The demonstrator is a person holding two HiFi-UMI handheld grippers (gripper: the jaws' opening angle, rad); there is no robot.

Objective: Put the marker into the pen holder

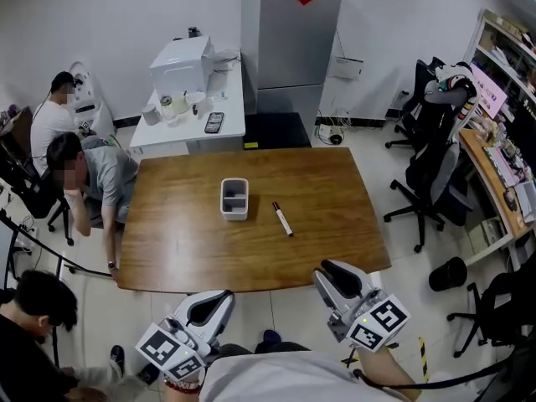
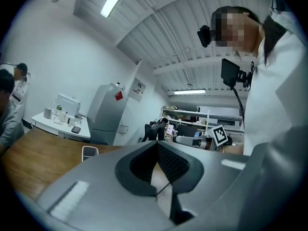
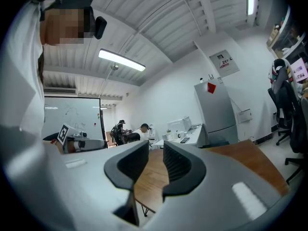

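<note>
A white pen holder (image 1: 234, 198) stands upright near the middle of the brown wooden table (image 1: 184, 241). A marker (image 1: 282, 219) with a white barrel and dark ends lies flat just right of it. Both grippers hang level in front of the table's near edge, well short of the marker. My left gripper (image 1: 219, 296) is at the lower left; in the left gripper view (image 2: 157, 144) its pads meet at the tips, and the pen holder (image 2: 89, 152) shows far off. My right gripper (image 1: 328, 268) is at the lower right, with a narrow empty gap (image 3: 156, 146) between its jaws.
A person (image 1: 84, 174) leans on the table's left edge; another (image 1: 38, 308) crouches at lower left. Behind the table stand a white side table (image 1: 193, 128) with an appliance and a phone, and a grey cabinet (image 1: 289, 40). Office chairs (image 1: 427, 182) and a desk fill the right side.
</note>
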